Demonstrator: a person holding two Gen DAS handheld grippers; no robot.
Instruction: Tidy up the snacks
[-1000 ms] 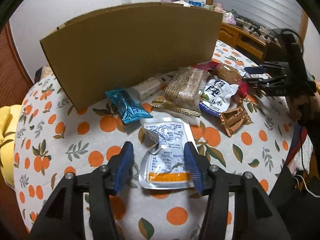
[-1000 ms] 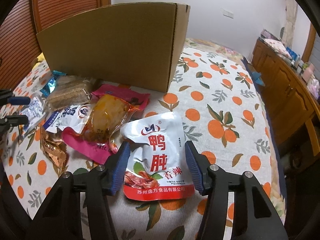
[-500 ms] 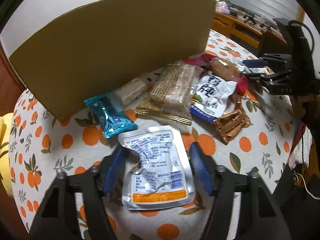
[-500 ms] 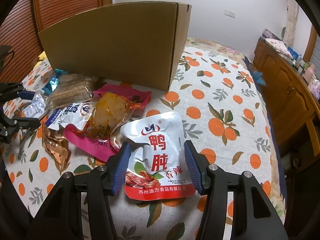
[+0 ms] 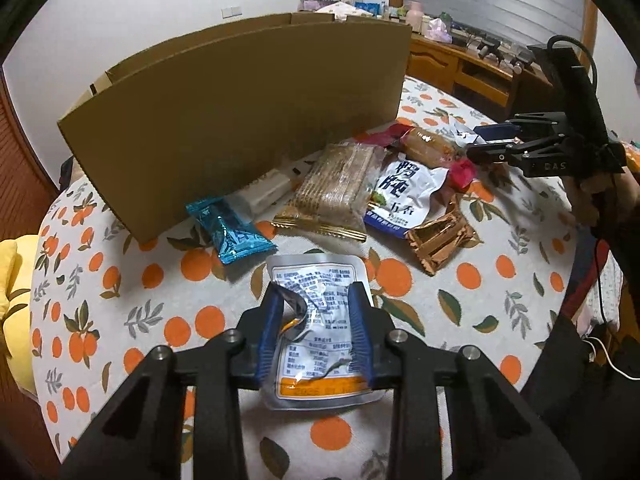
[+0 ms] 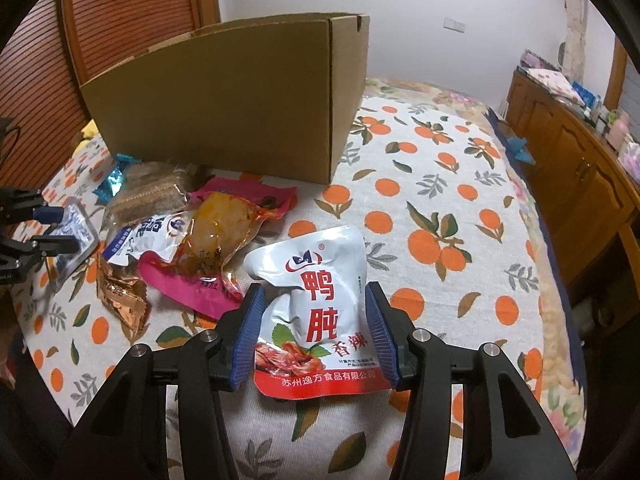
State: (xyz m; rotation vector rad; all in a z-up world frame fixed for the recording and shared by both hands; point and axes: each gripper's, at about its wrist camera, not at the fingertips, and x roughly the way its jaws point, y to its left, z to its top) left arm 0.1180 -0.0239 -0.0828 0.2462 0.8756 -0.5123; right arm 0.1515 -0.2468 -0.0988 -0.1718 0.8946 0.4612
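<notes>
Both pairs of jaws stand around a packet: the left gripper (image 5: pixel 316 332) has closed its blue pads on a flat silver foil pouch with printed text and an orange strip (image 5: pixel 318 320), whose foil is creased between them, while the right gripper (image 6: pixel 316 328) is open, with its pads on both sides of a white and red snack pouch with Chinese letters (image 6: pixel 316 312) and small gaps still visible. To do this step well, I think the right one should close on the middle of the pouch, and both should lift straight up before going over the wall of the tall brown cardboard box (image 5: pixel 240 120). A little farther, more wrapped snacks lie in a loose pile (image 5: pixel 384 188) before the box. Everything rests on a white cloth with orange fruit print (image 6: pixel 440 208). Behind are a white wall and wooden cabinets (image 6: pixel 580 168).
</notes>
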